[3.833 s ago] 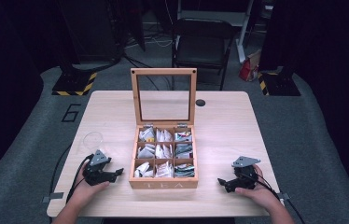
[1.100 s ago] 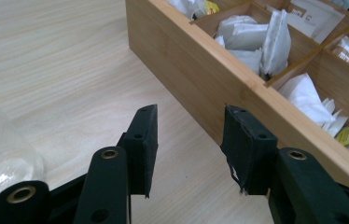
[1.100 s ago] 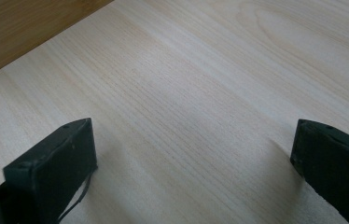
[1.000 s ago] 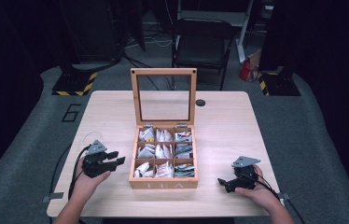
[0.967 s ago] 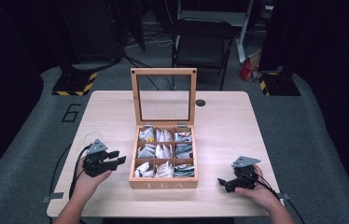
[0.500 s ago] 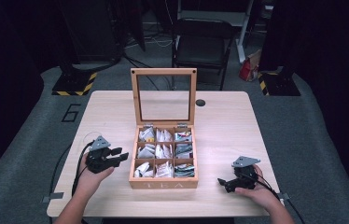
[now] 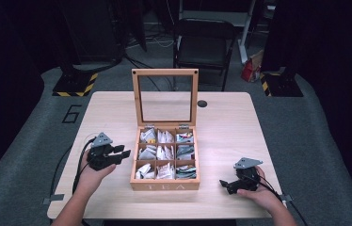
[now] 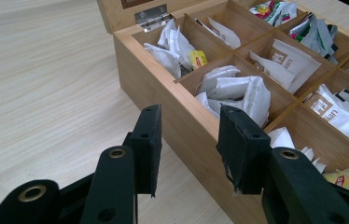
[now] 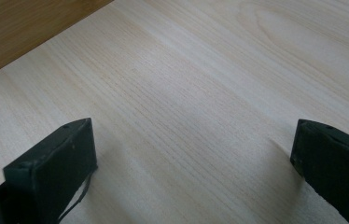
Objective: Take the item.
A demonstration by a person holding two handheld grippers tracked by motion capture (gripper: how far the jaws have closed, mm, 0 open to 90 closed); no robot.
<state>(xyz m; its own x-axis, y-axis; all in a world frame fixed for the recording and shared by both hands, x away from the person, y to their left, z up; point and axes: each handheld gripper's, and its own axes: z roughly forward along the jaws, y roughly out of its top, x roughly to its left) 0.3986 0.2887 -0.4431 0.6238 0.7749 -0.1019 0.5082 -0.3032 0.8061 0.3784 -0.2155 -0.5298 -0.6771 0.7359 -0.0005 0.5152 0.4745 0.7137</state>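
Open tea box [image 7: 165,160] mid-surface [image 7: 240,127], lid upright.
Left tool [image 7: 120,154] hovers just left of it, jaws parted, empty; right tool [image 7: 226,185] rests near right, jaws wide, empty.

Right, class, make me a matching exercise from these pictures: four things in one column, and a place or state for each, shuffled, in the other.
Things:
1. left gripper
2. right gripper
3. lid
4. chair

Places or states:
A. stands upright, open, behind the compartments
B. on the floor beyond the table
C. jaws apart, just left of the tea box
D. rests near the table's right front corner

Pairs: 1-C, 2-D, 3-A, 4-B
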